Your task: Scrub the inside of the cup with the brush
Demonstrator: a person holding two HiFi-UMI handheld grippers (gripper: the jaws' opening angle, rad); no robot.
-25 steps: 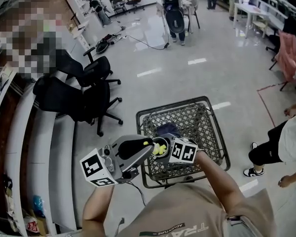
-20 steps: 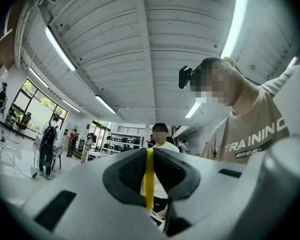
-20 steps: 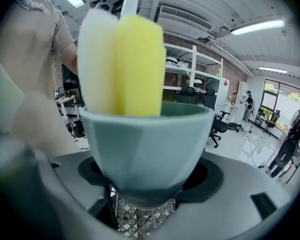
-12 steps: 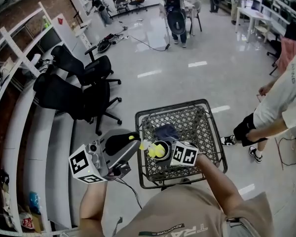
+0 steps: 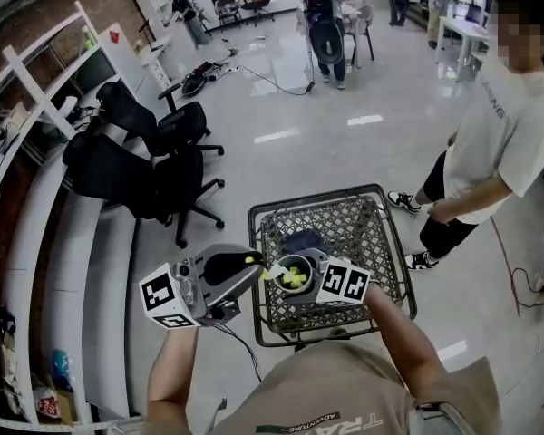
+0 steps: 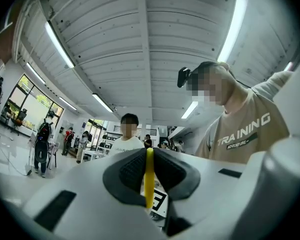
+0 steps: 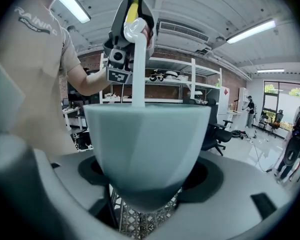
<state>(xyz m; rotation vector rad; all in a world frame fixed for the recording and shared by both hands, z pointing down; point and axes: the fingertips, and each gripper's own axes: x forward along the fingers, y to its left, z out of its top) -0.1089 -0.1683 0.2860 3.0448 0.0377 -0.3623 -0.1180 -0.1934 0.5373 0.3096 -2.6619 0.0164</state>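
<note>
Fingers of the left gripper (image 6: 149, 194) are clamped on the yellow handle of the brush (image 6: 149, 171), whose white stem runs down into the cup (image 7: 145, 139). The right gripper (image 7: 146, 194) has its fingers closed on that pale teal cup, upright over the left side of the wire basket (image 5: 372, 234). Possibly a dark cloth (image 5: 304, 240) lies just behind.

The brush (image 5: 268, 271) stood in the cup (image 5: 293, 275), over the basket (image 5: 363, 229) — left gripper (image 5: 252, 262) to its left, right gripper (image 5: 308, 272) to its right.
</note>
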